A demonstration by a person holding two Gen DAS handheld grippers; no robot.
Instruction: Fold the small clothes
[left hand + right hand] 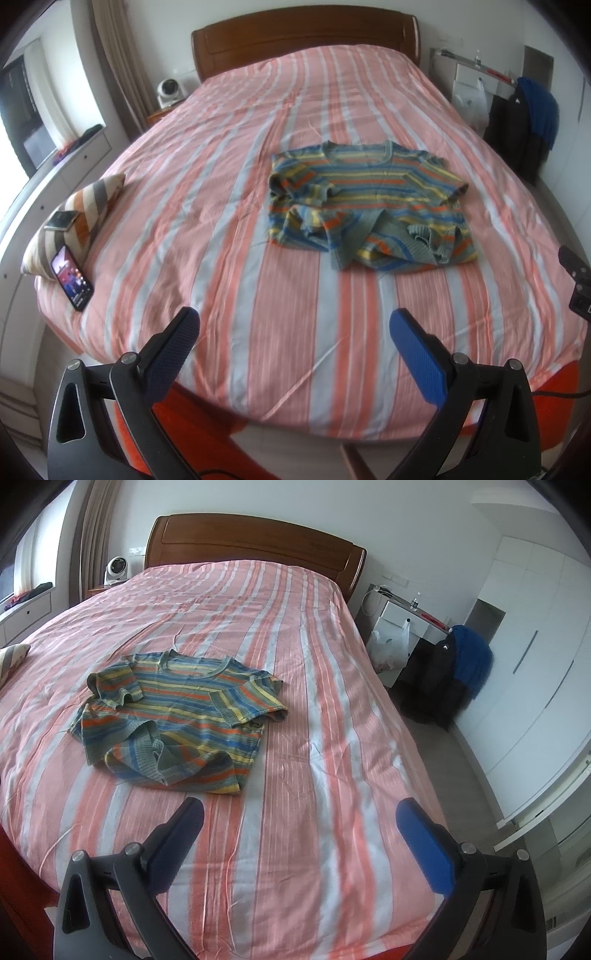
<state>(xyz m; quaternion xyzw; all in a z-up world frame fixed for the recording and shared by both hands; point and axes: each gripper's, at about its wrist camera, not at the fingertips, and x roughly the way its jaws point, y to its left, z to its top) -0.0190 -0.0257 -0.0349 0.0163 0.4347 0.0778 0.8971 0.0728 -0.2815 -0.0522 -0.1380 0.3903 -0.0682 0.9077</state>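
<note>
A small knitted shirt with blue, yellow, orange and green stripes (369, 206) lies on the pink-striped bed (240, 258), neck toward the headboard, its bottom hem rumpled and turned up. It also shows in the right wrist view (177, 716). My left gripper (295, 321) is open and empty above the foot of the bed, short of the shirt. My right gripper (299, 812) is open and empty, near the shirt's lower right corner. A part of the right gripper shows at the right edge of the left wrist view (576, 280).
A striped pillow (81, 214) lies at the bed's left edge with a small device (61, 220) on it and a lit phone (72, 280) beside it. A wooden headboard (303, 33) stands at the far end. A chair with dark clothes (454, 672) stands right of the bed.
</note>
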